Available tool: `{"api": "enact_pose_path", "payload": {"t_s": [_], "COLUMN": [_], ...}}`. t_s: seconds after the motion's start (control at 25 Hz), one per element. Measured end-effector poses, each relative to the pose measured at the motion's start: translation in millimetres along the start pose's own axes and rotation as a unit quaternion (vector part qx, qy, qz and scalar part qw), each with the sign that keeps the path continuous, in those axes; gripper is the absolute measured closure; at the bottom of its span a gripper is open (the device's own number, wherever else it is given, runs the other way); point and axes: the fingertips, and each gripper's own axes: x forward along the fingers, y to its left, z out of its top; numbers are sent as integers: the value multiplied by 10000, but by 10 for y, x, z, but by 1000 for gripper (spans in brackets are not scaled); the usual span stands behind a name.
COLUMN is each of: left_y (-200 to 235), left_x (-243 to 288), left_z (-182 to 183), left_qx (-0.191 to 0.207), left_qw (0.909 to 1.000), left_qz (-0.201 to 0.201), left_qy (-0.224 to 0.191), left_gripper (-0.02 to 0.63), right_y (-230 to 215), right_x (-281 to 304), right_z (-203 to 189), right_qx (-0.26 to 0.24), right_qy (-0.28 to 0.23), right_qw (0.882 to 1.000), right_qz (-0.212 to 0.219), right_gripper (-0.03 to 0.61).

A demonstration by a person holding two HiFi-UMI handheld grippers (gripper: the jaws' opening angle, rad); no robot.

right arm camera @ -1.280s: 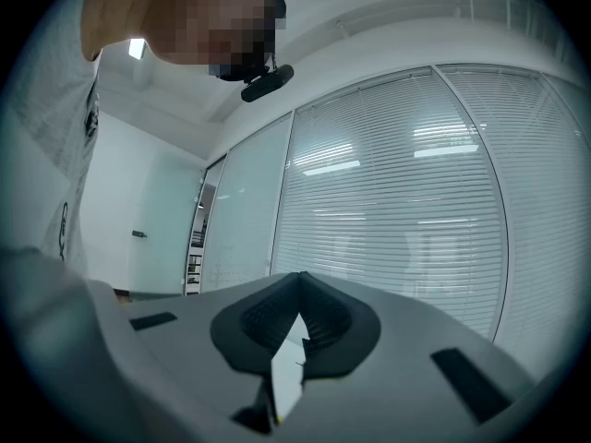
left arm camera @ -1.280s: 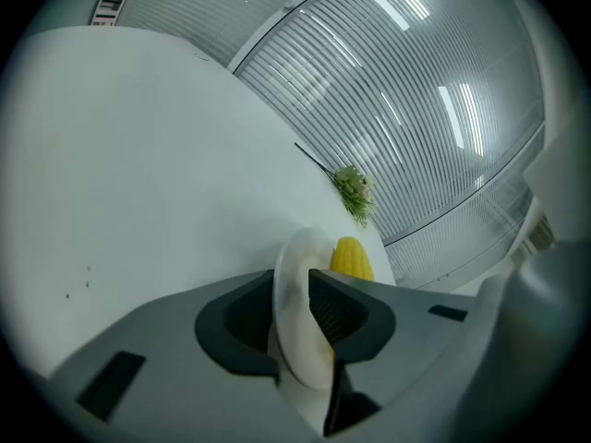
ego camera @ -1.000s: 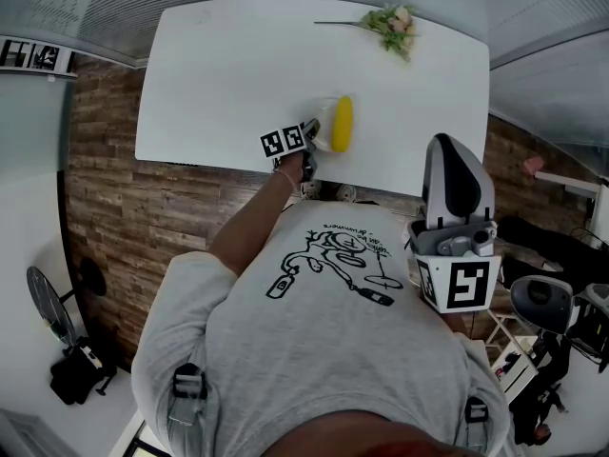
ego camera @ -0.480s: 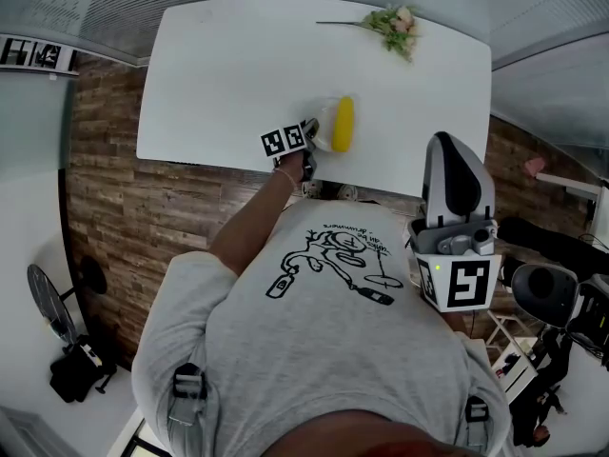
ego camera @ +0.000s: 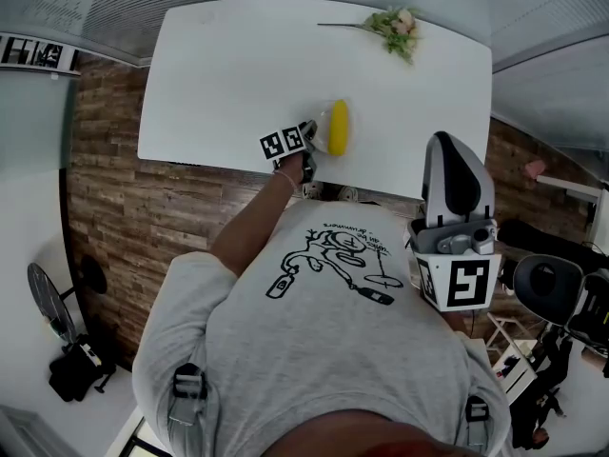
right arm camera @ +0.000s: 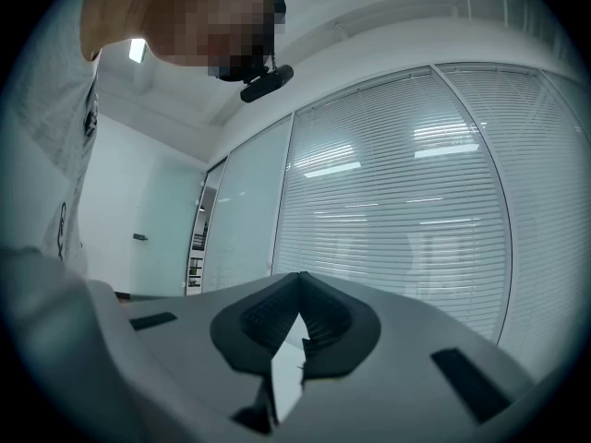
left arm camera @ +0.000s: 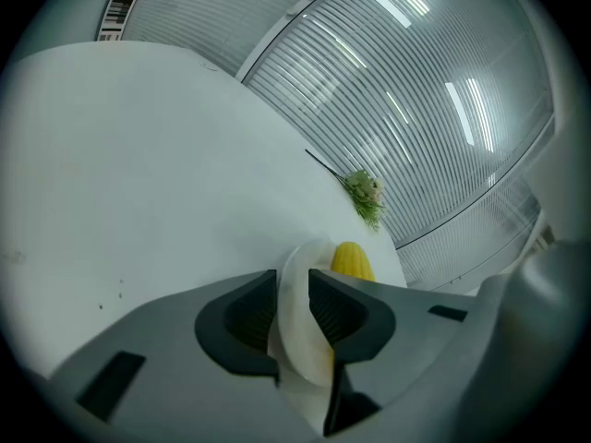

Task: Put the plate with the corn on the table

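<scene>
**Plate pinched by its rim, corn riding loose**

The plate (left arm camera: 297, 340) looks thin, stiff and slick, and its corn (left arm camera: 351, 259) could roll, so keep it level. The left tongs (ego camera: 309, 133) clamp its rim at the surface's (ego camera: 238, 74) near edge; whether it rests there is unclear. The right tongs (right arm camera: 297, 319) are closed and empty.

so the small white round plate (left arm camera: 305, 340) has a yellow corn cob (ego camera: 338, 127) on it, near the white table's (ego camera: 228, 65) front edge, rim pinched by the left gripper (left arm camera: 294, 289).

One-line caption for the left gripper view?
Left gripper clamps the plate by its rim, corn aboard, white table beyond.
</scene>
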Motion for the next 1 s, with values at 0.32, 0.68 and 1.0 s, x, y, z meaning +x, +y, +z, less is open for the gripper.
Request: {"api": "enact_pose_path", "payload": {"t_s": [0.32, 0.68, 1.0], "left_y": [1, -157, -684], "left_x": [-34, -239, -560], "left_z": [5, 193, 463], "left_qx": [-17, 275, 1041], "left_qw": [10000, 9990, 9910], "left_qz": [24, -48, -481], "left_qy": [-56, -344, -684], "left_gripper": [514, 514, 514], "right_y": [-3, -22, -19], "right_x": [-3, 4, -1], "right_z": [-10, -75, -129], "right_qx": [14, 36, 30], "right_qy": [-12, 63, 123], "right_qw": [10000, 10000, 9999], "right_qz": [26, 19, 39], "right_gripper": [572, 572, 572]}}
